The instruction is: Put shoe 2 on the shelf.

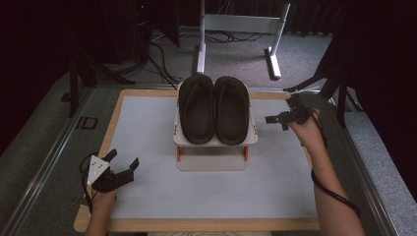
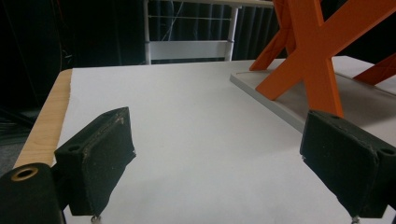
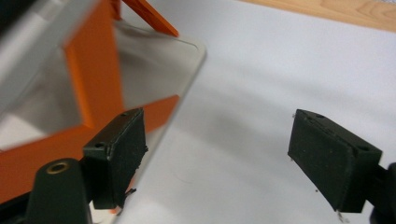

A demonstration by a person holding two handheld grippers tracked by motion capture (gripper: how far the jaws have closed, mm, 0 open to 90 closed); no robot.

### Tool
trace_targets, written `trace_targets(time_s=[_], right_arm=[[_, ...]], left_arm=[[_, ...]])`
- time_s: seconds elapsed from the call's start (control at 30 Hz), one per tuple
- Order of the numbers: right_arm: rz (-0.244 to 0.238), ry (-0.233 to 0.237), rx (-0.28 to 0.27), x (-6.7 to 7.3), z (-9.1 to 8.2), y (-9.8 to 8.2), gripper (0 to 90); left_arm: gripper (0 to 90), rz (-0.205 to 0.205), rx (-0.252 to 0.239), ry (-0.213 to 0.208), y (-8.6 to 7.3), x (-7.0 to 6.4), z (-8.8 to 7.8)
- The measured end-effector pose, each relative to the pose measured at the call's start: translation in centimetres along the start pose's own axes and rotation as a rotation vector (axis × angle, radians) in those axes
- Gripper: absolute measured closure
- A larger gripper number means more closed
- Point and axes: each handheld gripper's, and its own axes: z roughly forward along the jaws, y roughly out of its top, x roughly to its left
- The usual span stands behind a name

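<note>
Two black slippers, one on the left (image 1: 196, 108) and one on the right (image 1: 232, 109), lie side by side on the top shelf of a small white rack (image 1: 211, 140) with orange legs (image 2: 308, 56). My left gripper (image 1: 124, 157) rests low at the table's front left, open and empty, and its own view (image 2: 219, 163) looks toward the rack's base plate (image 2: 280, 107). My right gripper (image 1: 278, 112) hovers just right of the rack, open with nothing between its pads. In the right gripper view (image 3: 215, 158) it sits close to the base plate's corner (image 3: 154, 79) and an orange leg (image 3: 88, 79).
A white mat (image 1: 147, 128) covers the wooden table (image 1: 196, 224). A metal rail frame (image 1: 59, 142) runs along both sides. Behind the table stand a white desk frame (image 1: 241, 24), cables and dark tripod legs (image 1: 319, 81) on the carpet.
</note>
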Motion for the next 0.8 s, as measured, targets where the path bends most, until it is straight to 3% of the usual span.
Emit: trace_targets(time_s=[0.2, 0.3, 0.37, 0.5, 0.8], right_arm=[[-0.004, -0.004, -0.003, -0.9, 1.3, -2.2, 17.5], [-0.016, 0.017, -0.060, -1.6, 2.5, -4.5, 17.1], [-0.013, 0.014, -0.072, -1.8, 2.7, -5.0, 16.8], [-0.007, -0.009, -0.159, -2.3, 3.5, -7.0, 13.7], [0.067, -0.017, -0.213, -3.2, 4.3, -9.5, 13.5]], left_arm=[[9.4, -0.002, 0.000, 0.000, 0.0, 0.0, 0.0], [9.5, -0.002, 0.000, -0.001, 0.0, 0.0, 0.0], [9.4, -0.002, 0.000, 0.000, 0.0, 0.0, 0.0], [9.4, -0.003, -0.001, 0.000, 0.0, 0.0, 0.0], [9.5, 0.002, -0.001, -0.001, 0.0, 0.0, 0.0]])
